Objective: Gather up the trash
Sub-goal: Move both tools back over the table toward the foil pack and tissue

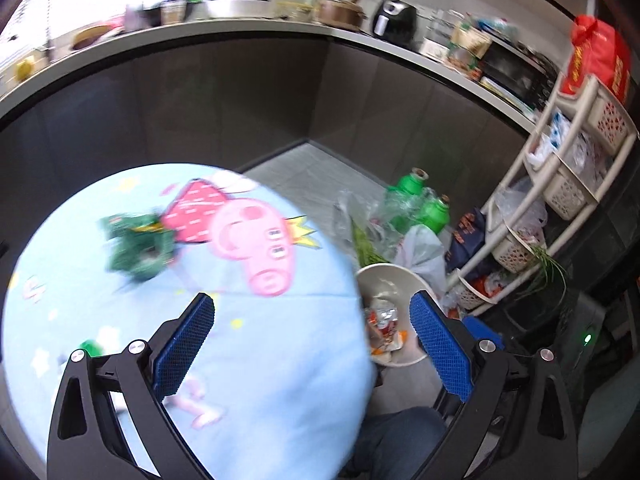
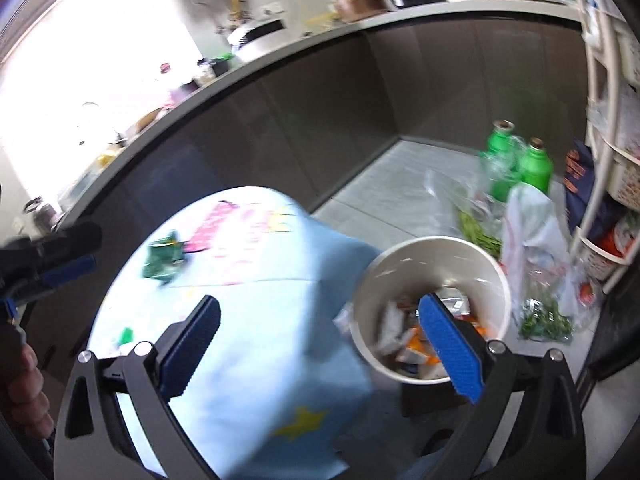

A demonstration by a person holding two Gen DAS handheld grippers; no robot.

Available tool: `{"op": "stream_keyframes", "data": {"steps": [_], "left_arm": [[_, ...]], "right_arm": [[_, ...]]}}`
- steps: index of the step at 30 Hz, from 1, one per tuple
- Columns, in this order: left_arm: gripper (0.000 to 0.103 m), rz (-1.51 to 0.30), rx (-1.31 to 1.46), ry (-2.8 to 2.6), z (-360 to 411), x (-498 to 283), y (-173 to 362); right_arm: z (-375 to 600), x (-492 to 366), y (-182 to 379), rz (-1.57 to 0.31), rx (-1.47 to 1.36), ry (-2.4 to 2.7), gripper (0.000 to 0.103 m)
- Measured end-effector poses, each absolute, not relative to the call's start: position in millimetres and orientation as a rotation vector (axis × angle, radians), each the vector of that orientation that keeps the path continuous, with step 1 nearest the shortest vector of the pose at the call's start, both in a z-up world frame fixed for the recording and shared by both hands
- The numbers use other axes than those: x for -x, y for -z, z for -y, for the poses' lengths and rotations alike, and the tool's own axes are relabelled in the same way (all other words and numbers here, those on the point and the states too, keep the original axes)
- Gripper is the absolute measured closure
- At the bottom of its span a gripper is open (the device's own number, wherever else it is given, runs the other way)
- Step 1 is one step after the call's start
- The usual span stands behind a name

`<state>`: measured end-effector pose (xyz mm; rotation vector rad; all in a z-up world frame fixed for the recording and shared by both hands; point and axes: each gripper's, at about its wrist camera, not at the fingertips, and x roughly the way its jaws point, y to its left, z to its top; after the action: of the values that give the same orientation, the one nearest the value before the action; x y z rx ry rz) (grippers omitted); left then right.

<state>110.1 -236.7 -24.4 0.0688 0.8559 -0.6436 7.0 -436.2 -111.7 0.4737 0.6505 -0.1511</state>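
left gripper (image 1: 312, 344): jaws wide apart, nothing between them; hangs over the table's near right edge.
right gripper (image 2: 320, 344): jaws at full spread, empty; right finger sits above the bin's mouth, left finger above the cloth.
trash left on table: crumpled green wrapper (image 1: 138, 246) toward the far left of the round table (image 1: 280, 420), on the cartoon cloth; a small green scrap (image 1: 93, 347) near the near left edge. Both blurred, exact shape unclear.
bin: cream round bin (image 2: 436, 246) on the floor just beside the table's right edge; holds a heap of wrappers, orange, white and silver (image 2: 404, 344).
other containers: tiered basket rack (image 1: 576, 152) at the far right with bags and packets in its baskets; contents too small to name. Two green bottles (image 1: 420, 200) and plastic bags on the floor behind the bin.
risk 1: green wrapper is light and crumpled, so a shallow pinch could slip off or drag the cloth with it.
risk 2: bin sits below the table edge; a release too near the table could land on the floor.
risk 3: both grippers are close together over the same edge, so a reach across could knock them together.
risk 4: frames are motion-blurred; the small scrap is easy to miss.
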Motion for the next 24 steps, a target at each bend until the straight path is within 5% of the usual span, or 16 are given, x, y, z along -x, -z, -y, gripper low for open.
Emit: {"op": "stream_keyframes", "data": {"steps": [18,24], "left_arm": [[0.009,-0.959,0.081,0.282,9.7,-97.7,73.5],[0.009,-1.001,0.109,0.282,-12.6,-96.0,94.1]], "right_arm": [[279.8,-55.5,100.0,-0.802,-0.310,-0.165,0.004],[241.5,-69.9,121.4,-0.898,-0.194,-0.226,0.030]]}}
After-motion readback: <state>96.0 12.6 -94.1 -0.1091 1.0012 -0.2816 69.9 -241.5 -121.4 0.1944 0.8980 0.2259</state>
